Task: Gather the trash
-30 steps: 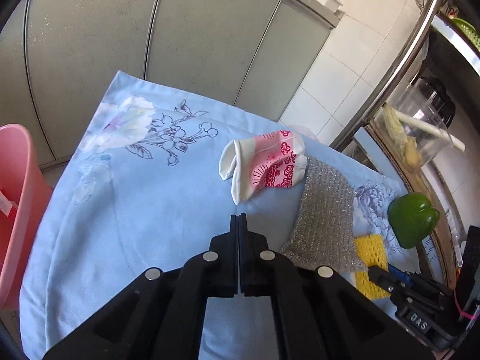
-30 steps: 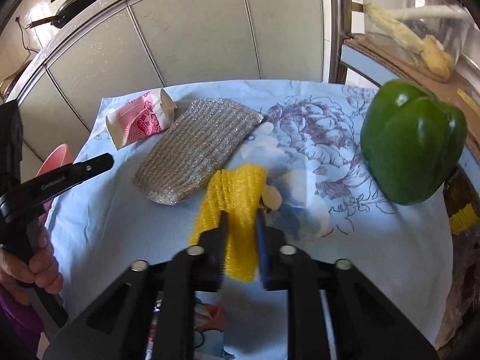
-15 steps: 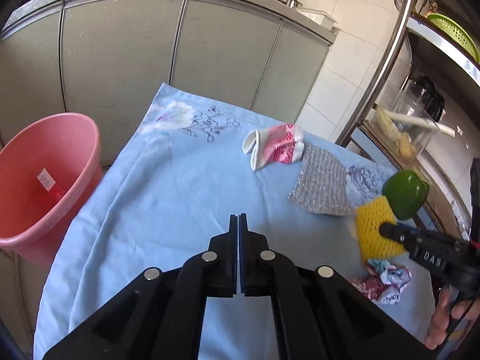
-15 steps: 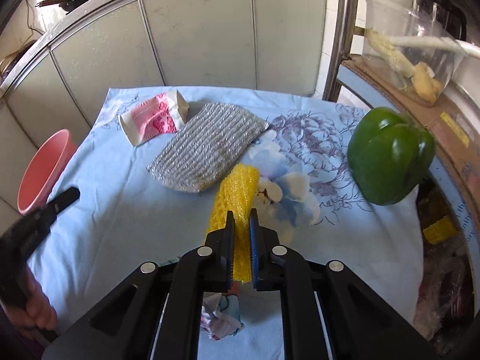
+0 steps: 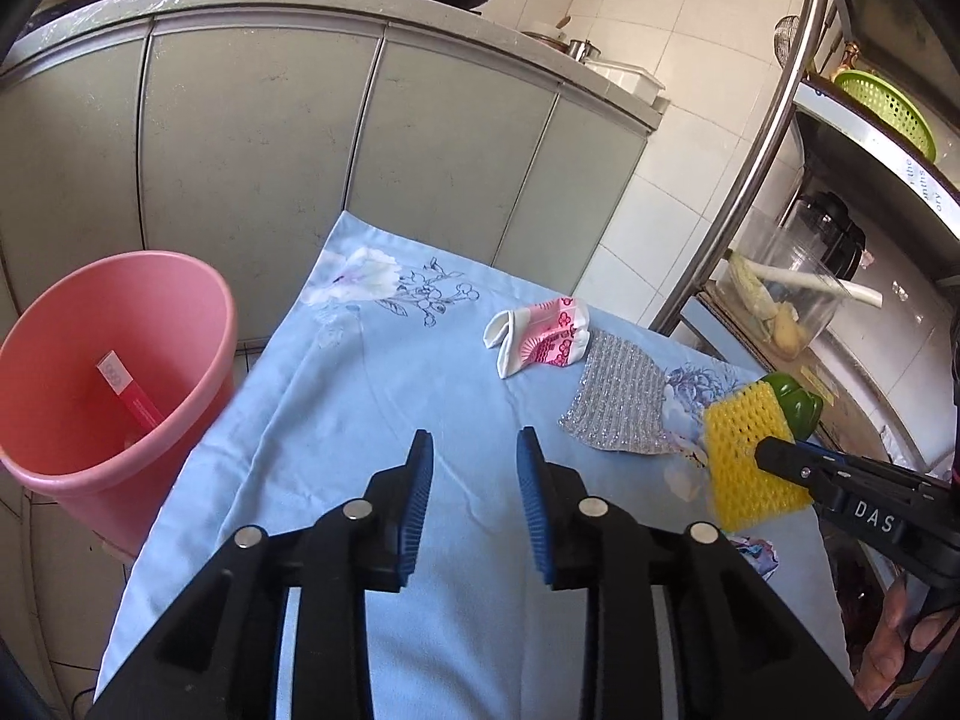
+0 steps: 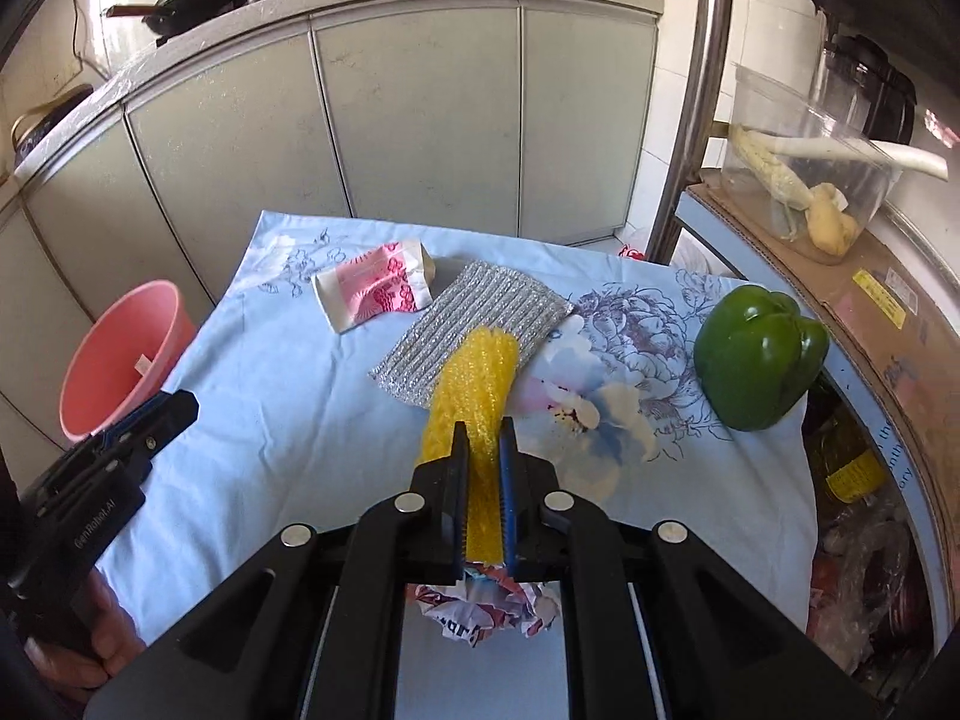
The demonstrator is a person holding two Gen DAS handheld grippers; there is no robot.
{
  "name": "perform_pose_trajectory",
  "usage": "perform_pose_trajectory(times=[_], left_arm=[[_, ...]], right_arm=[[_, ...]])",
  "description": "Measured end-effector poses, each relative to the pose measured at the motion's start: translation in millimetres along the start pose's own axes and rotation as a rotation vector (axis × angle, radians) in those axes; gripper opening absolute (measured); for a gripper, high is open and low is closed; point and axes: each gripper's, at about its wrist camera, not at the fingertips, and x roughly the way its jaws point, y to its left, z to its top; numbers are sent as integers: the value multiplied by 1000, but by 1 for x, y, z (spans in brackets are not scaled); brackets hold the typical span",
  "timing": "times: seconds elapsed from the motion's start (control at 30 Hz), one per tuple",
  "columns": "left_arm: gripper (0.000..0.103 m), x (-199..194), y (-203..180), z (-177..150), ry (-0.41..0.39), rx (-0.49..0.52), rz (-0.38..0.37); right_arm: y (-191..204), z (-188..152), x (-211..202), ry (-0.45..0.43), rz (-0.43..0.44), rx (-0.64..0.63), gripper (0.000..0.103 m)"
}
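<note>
The right gripper (image 6: 481, 462) is clamped on a piece of yellow foam netting (image 6: 474, 396), its two jaws pressed close against either side of the mesh, which sticks out forward from between them and is lifted above the blue floral tablecloth (image 6: 288, 420). In the left wrist view the same yellow netting (image 5: 747, 456) shows at the right, pinched at the tip of the right gripper (image 5: 774, 456) and partly covering a green bell pepper (image 5: 798, 402). The left gripper (image 5: 474, 480) hovers above a bare stretch of the cloth with its jaws spread wide apart and nothing between them. Below the right gripper, a crumpled printed wrapper (image 6: 486, 606) lies on the cloth, mostly hidden by the gripper body. Farther back on the table lies a pink and white packet (image 6: 375, 291), and just beside it a silver mesh scouring cloth (image 6: 474, 330), whose near edge is overlapped in view by the raised netting. The green bell pepper (image 6: 759, 357) sits upright toward the right edge of the table, well apart from the packet. A pink bin (image 5: 102, 384) stands on the floor just beside the left edge of the table, with a red and white strip lying inside it. Grey cabinet doors (image 5: 252, 138) run behind the table, with dark pans on the counter above them, and a clear container (image 6: 804, 180) holding vegetables rests on a cardboard box at the right.
</note>
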Motion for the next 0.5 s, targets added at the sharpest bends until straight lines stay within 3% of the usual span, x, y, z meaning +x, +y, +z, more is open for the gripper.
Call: perform_pose_trajectory(times=[0.3,0.5], left_arm=[[43,8,-6,-2,27,-14,-7],[46,22,-9,7,61,14,-77]], right_arm=[[-9,-4,1,2,15,42,9],[-27,-6,0,-19,60,107,9]])
